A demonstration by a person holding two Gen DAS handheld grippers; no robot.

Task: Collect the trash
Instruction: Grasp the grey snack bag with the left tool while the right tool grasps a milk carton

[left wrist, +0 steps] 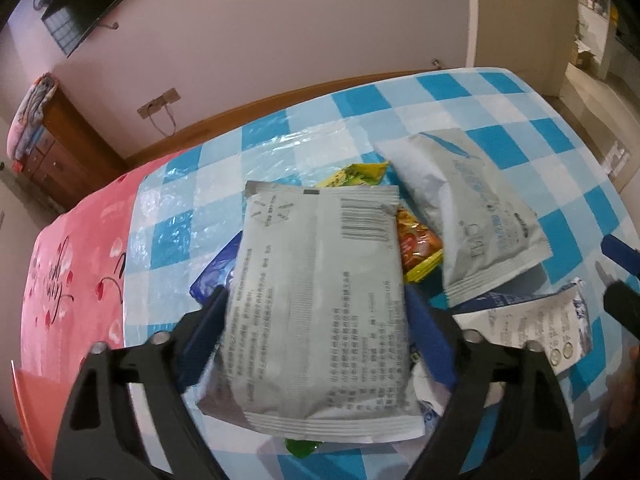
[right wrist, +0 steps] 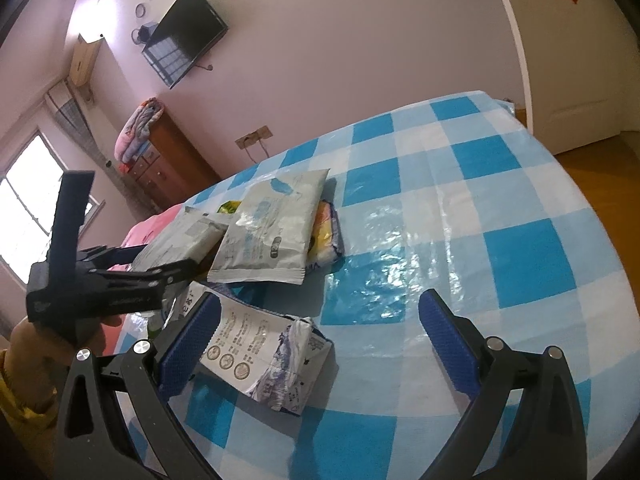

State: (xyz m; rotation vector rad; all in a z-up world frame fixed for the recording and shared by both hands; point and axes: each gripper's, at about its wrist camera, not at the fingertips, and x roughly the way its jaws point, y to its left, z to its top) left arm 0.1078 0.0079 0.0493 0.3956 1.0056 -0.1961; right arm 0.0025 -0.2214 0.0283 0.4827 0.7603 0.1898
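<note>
light: bright window [right wrist: 28, 204] on the left | glare: shiny spots on checked plastic cover [right wrist: 384, 236] | edges: bent, dark corners | focus: mostly sharp

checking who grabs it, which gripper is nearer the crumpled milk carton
Right. The right gripper hovers open around the crumpled milk carton; the left gripper straddles a grey packet beside it.
</note>
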